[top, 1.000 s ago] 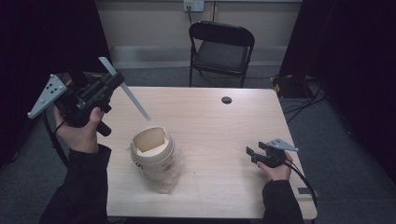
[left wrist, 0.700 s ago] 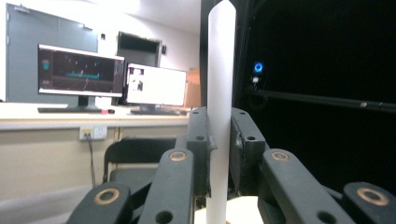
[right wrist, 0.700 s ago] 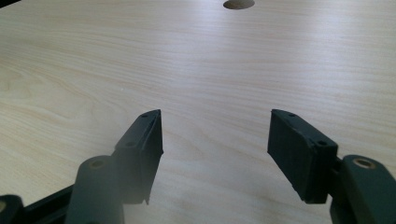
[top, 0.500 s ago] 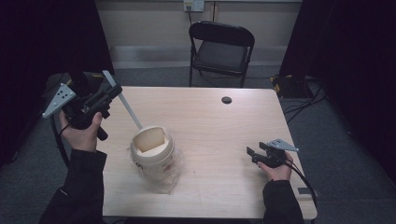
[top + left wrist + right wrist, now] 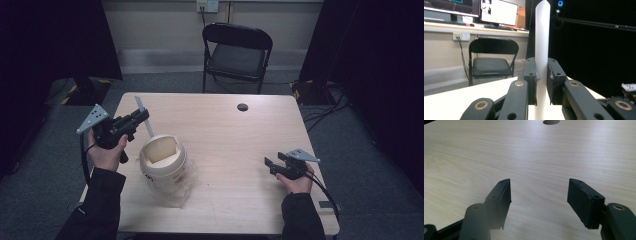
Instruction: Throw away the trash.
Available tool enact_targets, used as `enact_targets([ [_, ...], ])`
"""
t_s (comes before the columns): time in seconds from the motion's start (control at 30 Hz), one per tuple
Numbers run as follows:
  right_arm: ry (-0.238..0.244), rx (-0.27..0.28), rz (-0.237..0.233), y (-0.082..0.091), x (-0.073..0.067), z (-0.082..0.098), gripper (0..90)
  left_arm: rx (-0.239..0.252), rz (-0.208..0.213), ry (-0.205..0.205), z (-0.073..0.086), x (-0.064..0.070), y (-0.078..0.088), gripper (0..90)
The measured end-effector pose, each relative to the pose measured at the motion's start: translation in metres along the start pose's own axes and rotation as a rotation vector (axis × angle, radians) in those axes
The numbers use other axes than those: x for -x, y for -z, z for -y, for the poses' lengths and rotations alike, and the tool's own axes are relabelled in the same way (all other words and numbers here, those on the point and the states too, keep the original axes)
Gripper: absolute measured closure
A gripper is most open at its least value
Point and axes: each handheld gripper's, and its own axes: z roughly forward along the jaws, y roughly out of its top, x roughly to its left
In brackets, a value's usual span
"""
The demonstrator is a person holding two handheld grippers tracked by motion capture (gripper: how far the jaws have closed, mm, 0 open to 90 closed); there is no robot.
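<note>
Left gripper [image 5: 134,119]: held in the person's left hand [image 5: 107,152] over the left edge of the table [image 5: 235,145], pointing right and a little away from the person.
Left jaws: clamped tight on a flat white stick [image 5: 541,50]; in the left gripper view the two black pads press on its two faces.
White stick relative to the jaws: it passes straight between the pads and rises well past their tips, ending in a rounded point; its lower part runs down between the jaw arms.
White stick in the high view: a pale strip [image 5: 145,117] crossing the gripper's front, one end up at the far side, the other slanting down to the far left rim of the bucket [image 5: 162,160].
Bucket: cream-coloured, open at the top, standing on the near left part of the table, with a clear plastic bag [image 5: 182,187] crumpled round its base.
Stick and bucket: whether the lower end touches the rim I cannot tell.
Right gripper [image 5: 272,164]: low over the near right part of the table, in the right hand [image 5: 296,181], pointing left.
Right jaws: well apart with bare tabletop between them in the right gripper view, holding nothing.
Distance between grippers: well apart, the bucket between them.
Background: a black folding chair [image 5: 237,55] beyond the far edge; a round hole [image 5: 242,107] in the tabletop near that edge.
</note>
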Motion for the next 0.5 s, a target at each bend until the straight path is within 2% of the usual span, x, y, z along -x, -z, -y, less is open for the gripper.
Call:
enact_targets([
  [0.4, 0.000, -0.002, 0.000, 0.000, 0.001, 0.000, 35.7, -0.080, 0.020, 0.050, 0.029, -0.004, -0.004, 77.8],
  [0.5, -0.001, -0.003, 0.000, -0.001, 0.000, 0.001, 35.7, -0.091, 0.016, 0.043, 0.031, -0.005, -0.002, 74.1],
])
